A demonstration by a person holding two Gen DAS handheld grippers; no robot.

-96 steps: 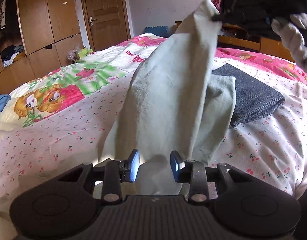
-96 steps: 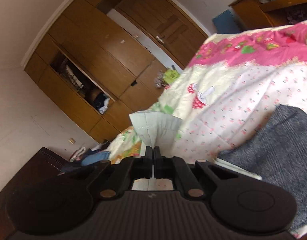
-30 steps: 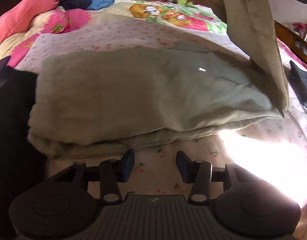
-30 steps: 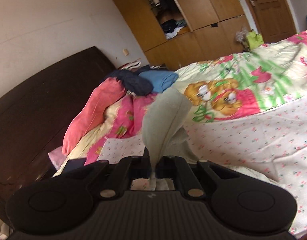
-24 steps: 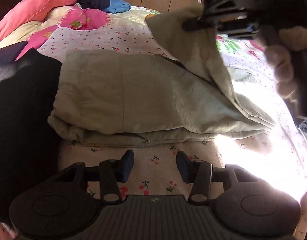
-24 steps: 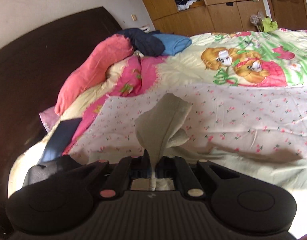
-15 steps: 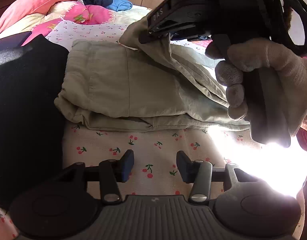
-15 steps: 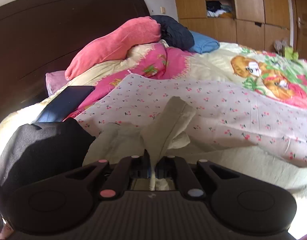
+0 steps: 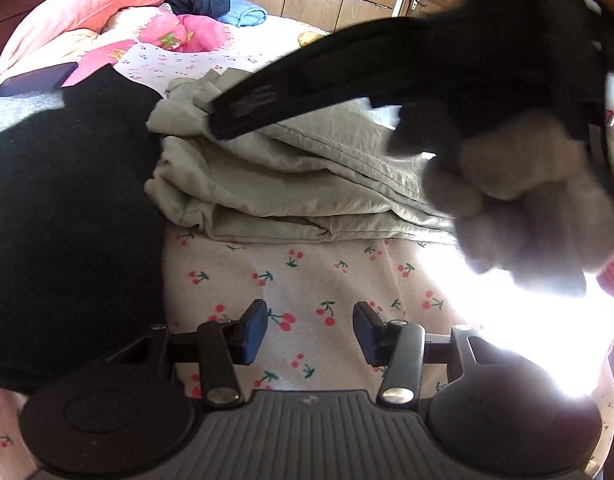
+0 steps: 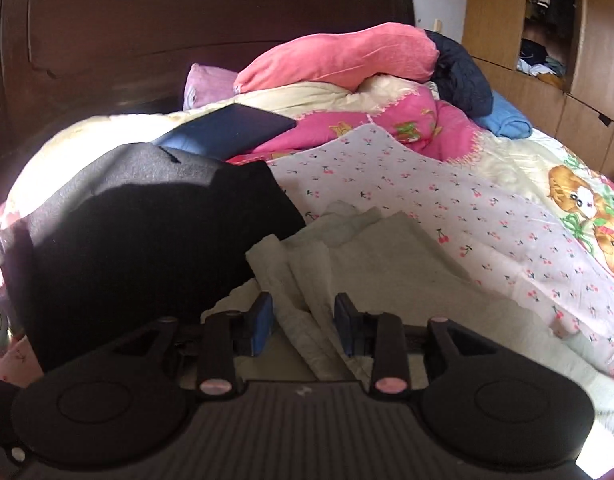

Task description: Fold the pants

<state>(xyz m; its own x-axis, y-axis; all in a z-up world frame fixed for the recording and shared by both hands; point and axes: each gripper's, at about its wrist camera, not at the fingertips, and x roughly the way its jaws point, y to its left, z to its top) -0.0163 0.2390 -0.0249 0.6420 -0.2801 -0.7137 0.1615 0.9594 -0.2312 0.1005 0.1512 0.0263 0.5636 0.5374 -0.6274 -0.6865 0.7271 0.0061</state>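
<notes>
— What's different from half a second back?

— My right gripper [image 10: 303,326] has let go. A moment ago its jaws were pinched shut on the hem end of the pants [image 9: 291,184]; now they stand apart, with the loose cloth lying between them and touching neither pad that I can make out. The end I was carrying over now rests on top of the lower layers.

— So the fold is down?

— I judge so. From the left wrist camera the pants sit as a stacked bundle on the cherry-print sheet [image 9: 307,276], right beside the black garment [image 9: 67,216], with the top edges rumpled near the waistband end. That fold looks laid; it may need smoothing or one more fold before it counts as neat.

— And the left side?

— My left gripper [image 9: 310,330] is wide open and holds nothing. It hovers over bare sheet, just short of the near edge of the bundle, not touching the cloth.

— Anything blocking your view?

— The right gripper and the gloved hand [image 9: 523,216] holding it cross the upper part of the left camera, low over the far corner of the pants. Strong sun glare washes out the sheet on the right, so I cannot tell how the cloth lies there.
</notes>
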